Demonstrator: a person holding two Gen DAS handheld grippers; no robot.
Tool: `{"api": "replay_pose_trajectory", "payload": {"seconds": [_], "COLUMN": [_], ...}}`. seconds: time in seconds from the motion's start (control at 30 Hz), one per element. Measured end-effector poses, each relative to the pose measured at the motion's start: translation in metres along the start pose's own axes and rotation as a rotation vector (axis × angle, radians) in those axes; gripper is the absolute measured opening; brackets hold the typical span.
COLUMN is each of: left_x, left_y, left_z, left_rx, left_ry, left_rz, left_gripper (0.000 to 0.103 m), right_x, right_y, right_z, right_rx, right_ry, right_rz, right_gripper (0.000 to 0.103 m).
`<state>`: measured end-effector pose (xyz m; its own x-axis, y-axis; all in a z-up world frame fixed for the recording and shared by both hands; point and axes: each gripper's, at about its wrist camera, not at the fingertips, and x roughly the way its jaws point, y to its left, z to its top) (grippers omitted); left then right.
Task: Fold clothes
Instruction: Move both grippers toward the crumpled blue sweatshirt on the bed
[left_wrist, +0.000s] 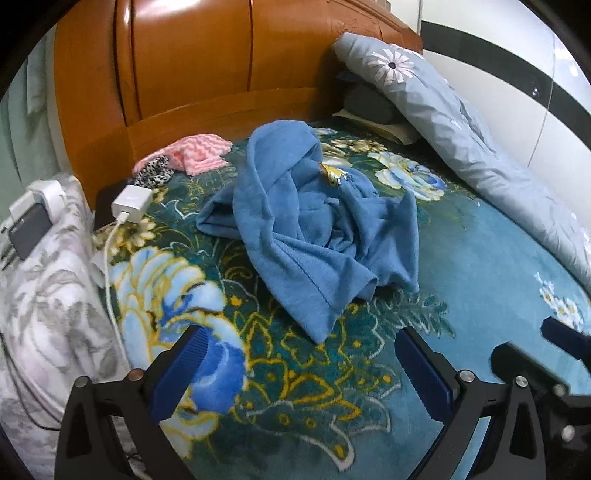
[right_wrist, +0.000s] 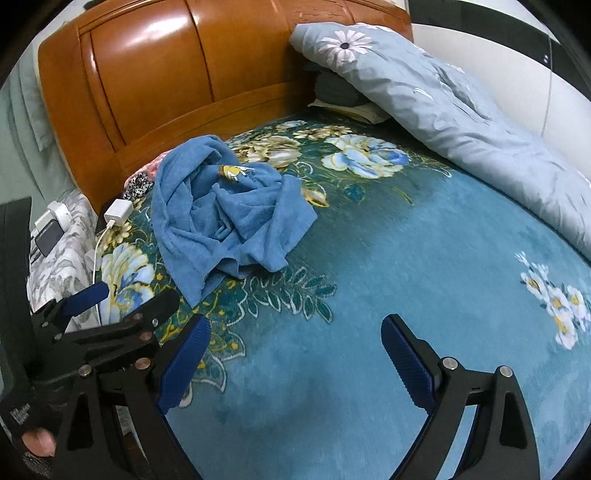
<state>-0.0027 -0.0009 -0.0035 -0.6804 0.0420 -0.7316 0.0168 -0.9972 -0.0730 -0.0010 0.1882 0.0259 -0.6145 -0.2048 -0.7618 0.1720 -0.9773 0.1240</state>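
Scanning from your left: a floral pillow (left_wrist: 48, 295) lies at the bed's left edge, with a phone (left_wrist: 27, 229) resting on top of it.
Charger: a white plug (left_wrist: 131, 203) sits just beside the pillow on the blanket, its cable (left_wrist: 109, 273) trailing down towards you.
Left hand-held gripper (left_wrist: 301, 363): your blue pads (left_wrist: 184, 365) are spread wide apart with nothing between them, hovering over the flowered blanket (left_wrist: 480, 258) just short of the garment.
Pink cloth: a pink zigzag piece (left_wrist: 199, 153) and a spotted black-and-white item (left_wrist: 153, 171) lie against the wooden headboard (left_wrist: 184, 66).
Task item: the blue garment (left_wrist: 310, 221) is crumpled in a heap on the blanket, near the headboard, with a small yellow print (left_wrist: 332, 175) showing in the folds; neither of your tools touches it.
Right hand-held gripper (right_wrist: 295, 363): also opened wide and empty, over the plain teal part of the blanket, farther from the garment than the left one.
Far right: a pale blue quilt (left_wrist: 461, 140) with a daisy pattern is bunched along the wall side, draped over dark pillows (left_wrist: 369, 101).
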Motion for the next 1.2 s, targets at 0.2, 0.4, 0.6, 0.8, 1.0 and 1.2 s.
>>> {"api": "replay_pose_trajectory", "payload": {"seconds": [0.2,0.4,0.6,0.8,1.0,1.2], "left_x": [0.015,0.026,0.03,0.028,0.02,0.021], "left_y": [0.004,0.023,0.03,0.017,0.012,0.017], "left_z": [-0.001,0.001,0.003,0.005,0.006,0.001], "left_rx": [-0.055,-0.141,-0.19,-0.18,-0.165,-0.16], "left_ry": [-0.026,-0.049,-0.074,-0.097,-0.124,-0.119], "left_rz": [-0.047,-0.098,-0.104,-0.123,-0.067,-0.034], "left_gripper": [0.103,0.103,0.103,0.103,0.103,0.103], "right_x": [0.018,0.036,0.043,0.038,0.033,0.036], "right_y": [-0.002,-0.003,0.004,-0.008,-0.012,-0.008], "right_z": [0.002,0.005,0.015,0.006,0.005,0.001], "right_rx": [-0.003,0.01,-0.06,-0.046,-0.034,-0.044], "right_ry": [-0.002,-0.094,-0.146,-0.173,-0.183,-0.161], "right_rz": [0.006,0.087,0.138,0.144,0.153,0.154], "right_gripper": [0.094,0.094,0.094,0.094,0.094,0.094]}}
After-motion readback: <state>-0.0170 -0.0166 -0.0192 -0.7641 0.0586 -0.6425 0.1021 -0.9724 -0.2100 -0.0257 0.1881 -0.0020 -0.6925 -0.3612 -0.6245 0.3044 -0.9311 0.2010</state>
